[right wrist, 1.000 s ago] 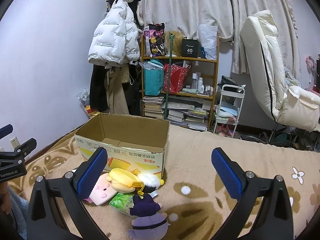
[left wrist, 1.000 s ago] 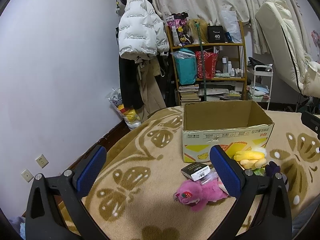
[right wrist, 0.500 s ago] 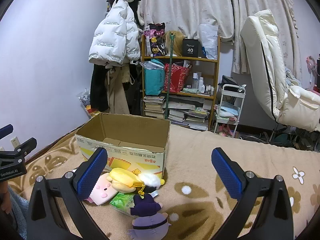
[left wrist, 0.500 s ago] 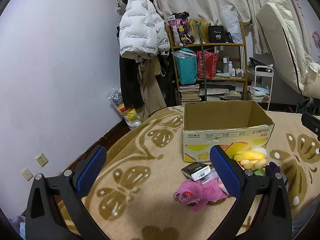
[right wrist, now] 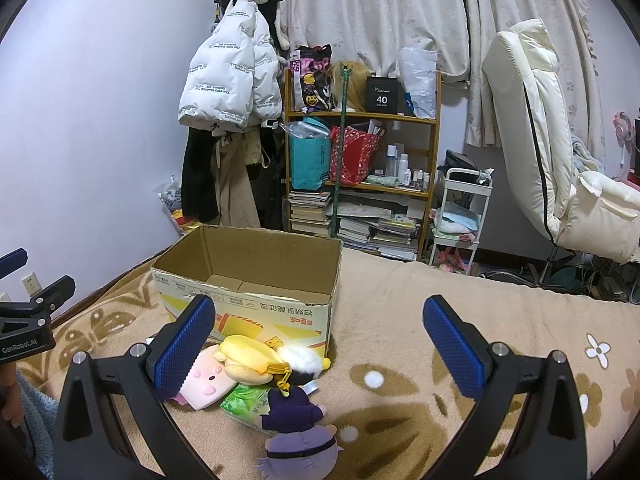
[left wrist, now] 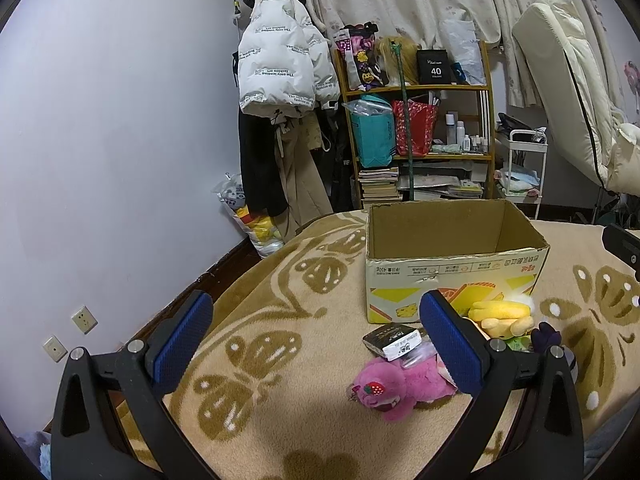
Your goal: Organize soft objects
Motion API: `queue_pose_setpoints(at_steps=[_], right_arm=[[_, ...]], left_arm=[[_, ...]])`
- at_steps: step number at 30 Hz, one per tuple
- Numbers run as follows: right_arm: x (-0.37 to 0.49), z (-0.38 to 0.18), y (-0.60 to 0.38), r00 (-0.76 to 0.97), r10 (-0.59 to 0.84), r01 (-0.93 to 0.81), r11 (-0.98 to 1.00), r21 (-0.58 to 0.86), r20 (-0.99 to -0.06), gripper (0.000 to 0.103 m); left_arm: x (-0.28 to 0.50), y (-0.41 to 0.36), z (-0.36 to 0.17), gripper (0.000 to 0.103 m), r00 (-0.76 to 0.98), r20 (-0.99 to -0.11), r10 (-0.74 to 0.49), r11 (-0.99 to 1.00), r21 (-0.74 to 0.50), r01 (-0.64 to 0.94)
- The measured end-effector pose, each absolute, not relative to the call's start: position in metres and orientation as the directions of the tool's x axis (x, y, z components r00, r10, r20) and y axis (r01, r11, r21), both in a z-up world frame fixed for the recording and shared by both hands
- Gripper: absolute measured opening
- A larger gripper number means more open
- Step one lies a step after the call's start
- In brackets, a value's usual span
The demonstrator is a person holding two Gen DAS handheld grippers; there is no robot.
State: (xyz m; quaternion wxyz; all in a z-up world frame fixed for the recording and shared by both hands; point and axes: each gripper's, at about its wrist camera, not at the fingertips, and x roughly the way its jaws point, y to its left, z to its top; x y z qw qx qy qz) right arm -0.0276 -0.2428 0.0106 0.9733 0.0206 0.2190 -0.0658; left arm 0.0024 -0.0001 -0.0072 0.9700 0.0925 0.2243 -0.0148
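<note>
A cluttered bedroom with a pale wall, flowered curtains, a wooden shelf (right wrist: 362, 168) packed with bags, bottles and stacked books, and a white puffer jacket (right wrist: 230, 76) hanging to the shelf's left; in front lies a bed under a beige blanket (right wrist: 420, 320) with brown butterfly patterns. On the blanket stands an open cardboard box (right wrist: 256, 280), its inside empty apart from the folded bottom flaps. Against the box's near side lies a heap of soft toys: a yellow plush (right wrist: 246, 358) touching the box front, a pink square plush (right wrist: 204, 382) just left of it, a green packet (right wrist: 244, 402) under them, and a purple plush (right wrist: 298, 432) nearest the camera. In the left wrist view a magenta plush (left wrist: 394, 386) lies in front of the box's near left corner, with a small dark packet (left wrist: 394, 338) between it and the box. The left gripper (left wrist: 316, 344) hovers wide open, holding nothing, as does the right gripper (right wrist: 320, 344), above the toys.
</note>
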Motion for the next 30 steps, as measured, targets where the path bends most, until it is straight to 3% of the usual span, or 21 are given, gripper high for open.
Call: queue_pose_setpoints(at_steps=[30], right_arm=[[-0.0263, 0.0105, -0.2442, 0.893, -0.119, 0.137, 0.99, 0.01, -0.434, 0.103]], left_arm=[[0.0032, -0.0001, -0.0081, 0.102, 0.898, -0.44, 0.013, 0.982, 0.175, 0.072]])
